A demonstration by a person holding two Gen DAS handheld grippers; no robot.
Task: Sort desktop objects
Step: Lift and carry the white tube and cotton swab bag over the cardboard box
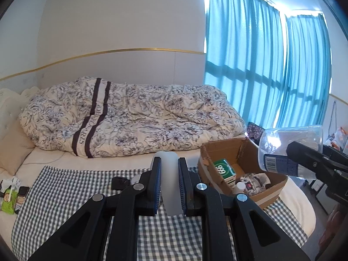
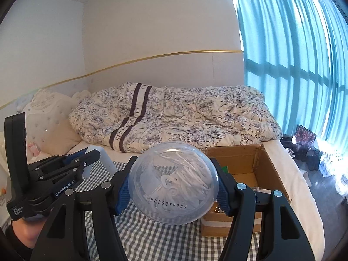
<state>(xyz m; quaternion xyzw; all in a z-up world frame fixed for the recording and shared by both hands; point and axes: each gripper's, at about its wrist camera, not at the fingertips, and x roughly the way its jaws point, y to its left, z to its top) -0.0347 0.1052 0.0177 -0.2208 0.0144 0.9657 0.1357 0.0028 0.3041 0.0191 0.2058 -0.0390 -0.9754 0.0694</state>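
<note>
Grippers both loaded: left gripper (image 1: 169, 169) pinches translucent white bottle (image 1: 170, 187); right gripper (image 2: 173, 187) clamps clear plastic jar (image 2: 173, 182) (white sticks inside), cardboard box (image 2: 256, 163) at 3 o'clock.

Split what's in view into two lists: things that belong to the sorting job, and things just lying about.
Job:
left tool shut on white tube
right tool shut on clear jar
cardboard box
green carton inside it

Lying about:
floral quilt
teal curtains
pillow
green packet

Clear jar (image 2: 173, 184) in right tool (image 2: 173, 188)
</note>
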